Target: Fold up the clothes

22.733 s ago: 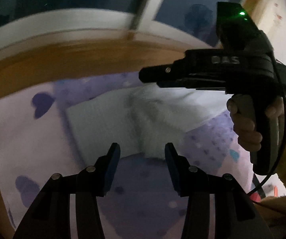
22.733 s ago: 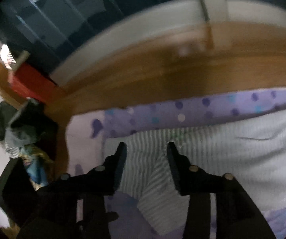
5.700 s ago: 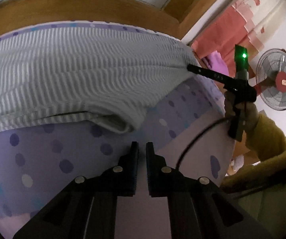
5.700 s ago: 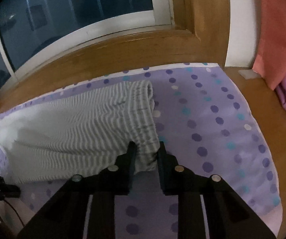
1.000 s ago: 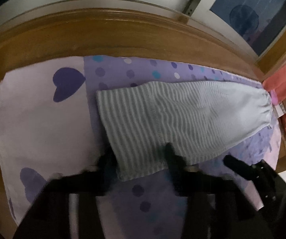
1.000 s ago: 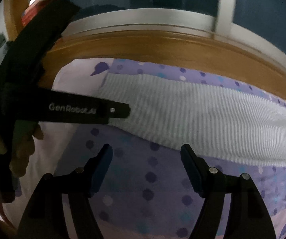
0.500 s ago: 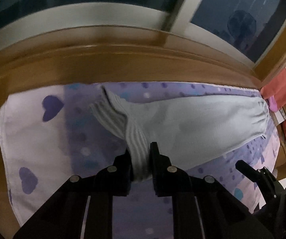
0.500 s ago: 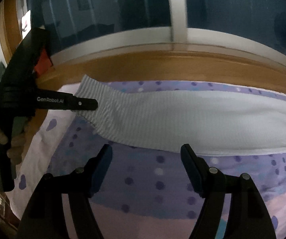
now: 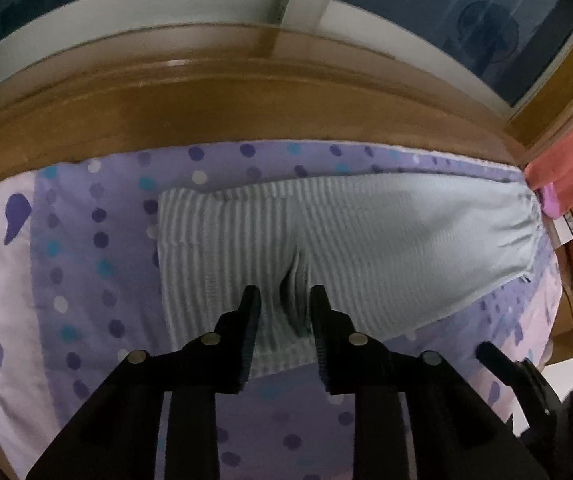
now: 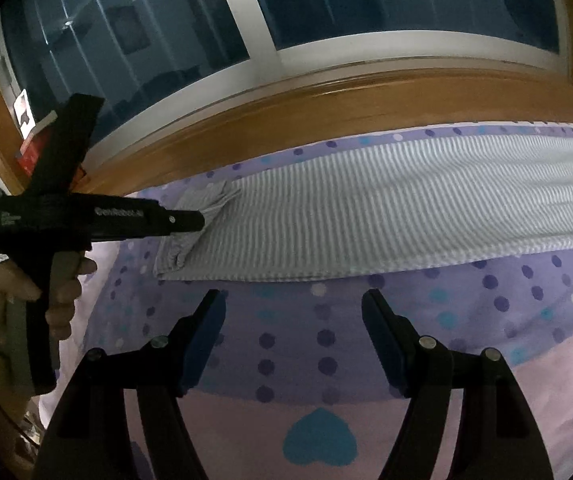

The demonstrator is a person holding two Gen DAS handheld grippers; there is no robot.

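A long grey-and-white striped garment (image 9: 386,240) lies stretched across the purple dotted bedsheet (image 9: 98,264). My left gripper (image 9: 284,316) stands over its left part with the fingers parted. A small pucker of cloth lies between them, and the cloth rests on the bed. In the right wrist view the garment (image 10: 386,208) has its left end doubled over onto itself, with my left gripper (image 10: 200,221) at that fold. My right gripper (image 10: 292,320) hovers wide open above the bare sheet (image 10: 326,344), just in front of the garment's near edge, holding nothing.
A wooden bed surround (image 9: 246,112) and a dark window run along the far side. Red and pink fabric (image 9: 558,168) sits past the right end of the bed. A person's hand (image 10: 62,292) holds the left gripper's handle.
Half a second ago my left gripper was shut on the lifted left end of the garment. Now its fingers have parted and that end lies folded over. The right gripper stays open.
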